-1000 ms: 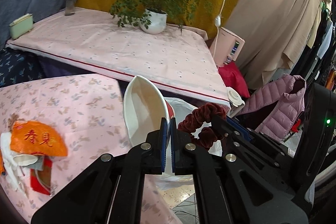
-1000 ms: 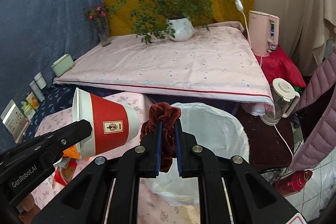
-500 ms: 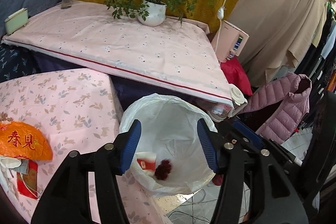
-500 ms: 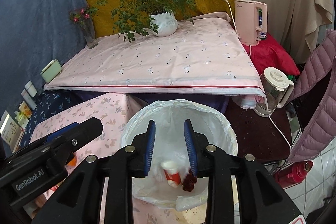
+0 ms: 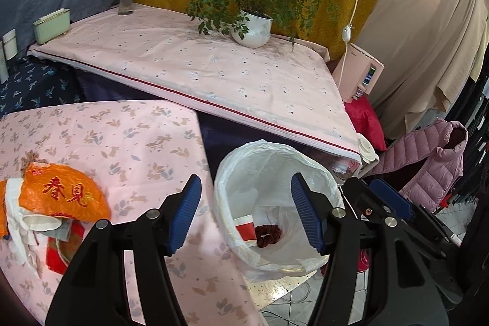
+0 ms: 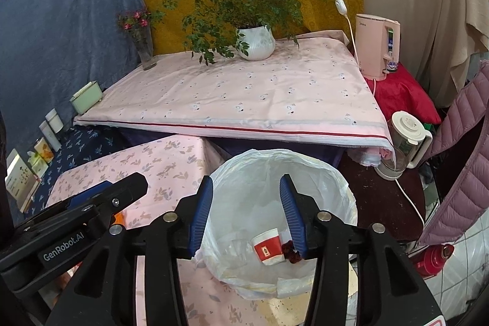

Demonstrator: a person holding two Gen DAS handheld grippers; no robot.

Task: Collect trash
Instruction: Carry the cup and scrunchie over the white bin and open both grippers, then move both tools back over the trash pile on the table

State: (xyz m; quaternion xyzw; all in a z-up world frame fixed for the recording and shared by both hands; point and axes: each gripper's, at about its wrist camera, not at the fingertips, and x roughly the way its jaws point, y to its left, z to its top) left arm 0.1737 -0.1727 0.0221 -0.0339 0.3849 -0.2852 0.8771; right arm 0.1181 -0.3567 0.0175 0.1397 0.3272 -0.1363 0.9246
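Hovering over the white-lined trash bin (image 6: 345, 197), my left gripper (image 5: 246, 216) and right gripper (image 6: 246, 213) are both opening, nothing between their jaws. A red paper cup (image 6: 269, 246) and dark red scrunchie (image 5: 268, 236) lie inside. Orange wrapper trash (image 5: 61, 197) remains near the tabletop's (image 5: 122, 142) left edge.

Both grippers (image 5: 246, 214) (image 6: 246, 211) opening, empty.
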